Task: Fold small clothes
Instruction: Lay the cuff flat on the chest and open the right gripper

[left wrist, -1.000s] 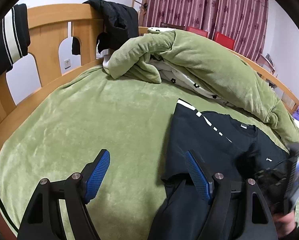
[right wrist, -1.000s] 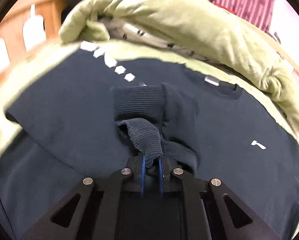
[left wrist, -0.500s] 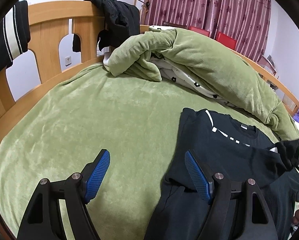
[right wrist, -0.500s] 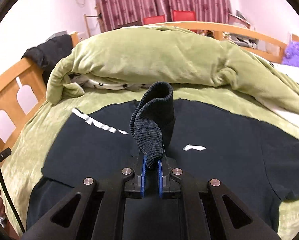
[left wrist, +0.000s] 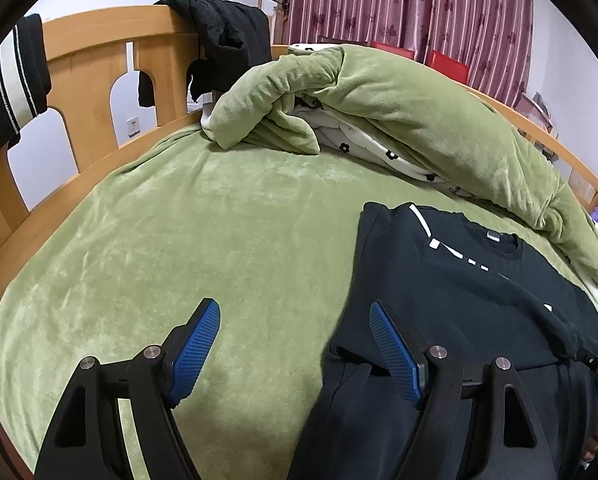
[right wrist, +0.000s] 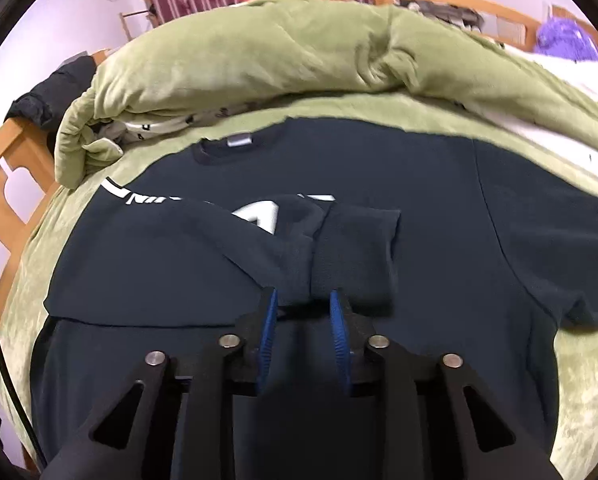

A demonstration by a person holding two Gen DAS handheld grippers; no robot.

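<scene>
dark sweatshirt (right wrist: 439, 216) lies flat on the green bed cover (left wrist: 203, 240), centre of the right wrist frame and lower right of the left wrist frame. one sleeve (right wrist: 351, 248) is folded across its chest. right gripper (right wrist: 303, 304): jaws opening, sleeve cuff just beyond the fingertips, not clamped. left gripper (left wrist: 295, 324): jaws wide apart, nothing between them, over the sweatshirt's left edge. no containers visible.

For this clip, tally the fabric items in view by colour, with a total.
Black or dark: 3 - sweatshirt on the bed, jacket over the headboard, striped garment hung at left.
Green: 2 - bed cover, rolled duvet.
Maroon: 1 - curtain.
Total: 6
</scene>
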